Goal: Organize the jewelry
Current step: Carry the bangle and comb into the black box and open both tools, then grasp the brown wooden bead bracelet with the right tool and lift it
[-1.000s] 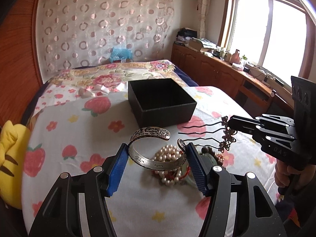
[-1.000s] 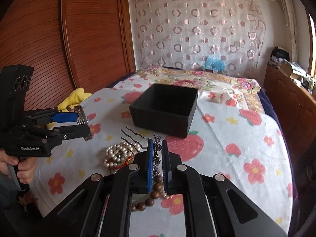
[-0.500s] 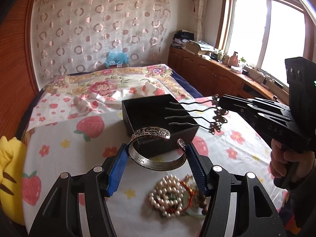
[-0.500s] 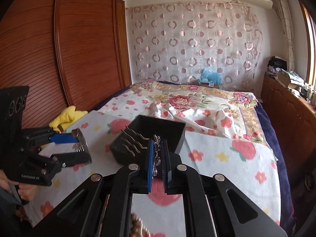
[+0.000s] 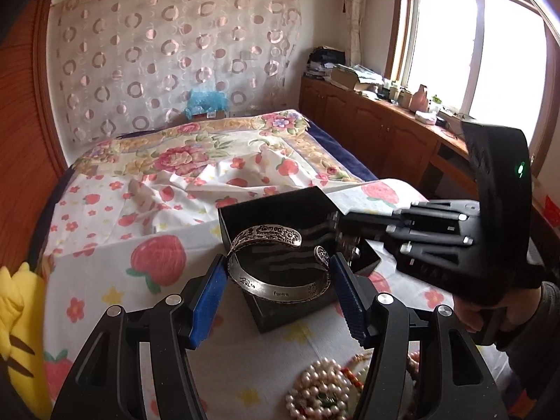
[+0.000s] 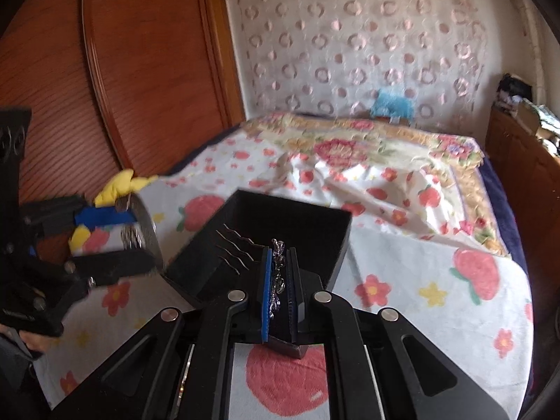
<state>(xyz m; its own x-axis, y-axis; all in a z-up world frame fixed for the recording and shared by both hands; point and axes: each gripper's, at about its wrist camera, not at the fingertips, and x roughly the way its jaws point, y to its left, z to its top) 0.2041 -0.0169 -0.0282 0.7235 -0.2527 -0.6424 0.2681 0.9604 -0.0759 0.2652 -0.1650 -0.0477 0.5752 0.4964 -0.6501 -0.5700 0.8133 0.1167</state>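
Observation:
My left gripper point(image 5: 278, 294) is shut on a silver engraved cuff bracelet point(image 5: 276, 266) and holds it above the near corner of the open black box point(image 5: 280, 210). My right gripper point(image 6: 279, 280) is shut on a silver hair comb point(image 6: 245, 245) with wavy prongs, which reach over the inside of the black box point(image 6: 336, 238). In the left wrist view the right gripper point(image 5: 344, 234) reaches into the box from the right. In the right wrist view the left gripper point(image 6: 134, 232) with the bracelet is at the box's left.
A pile of pearl strands and beads point(image 5: 325, 385) lies on the strawberry-print sheet point(image 5: 105, 245) near me. A yellow plush toy point(image 5: 14, 315) is at the left edge. Wooden wardrobe point(image 6: 122, 70) left, cabinets point(image 5: 385, 133) under the window right.
Both grippers have moved forward from the jewelry pile to the black box. The comb now hangs over the box's inside and the bracelet is over its near corner.

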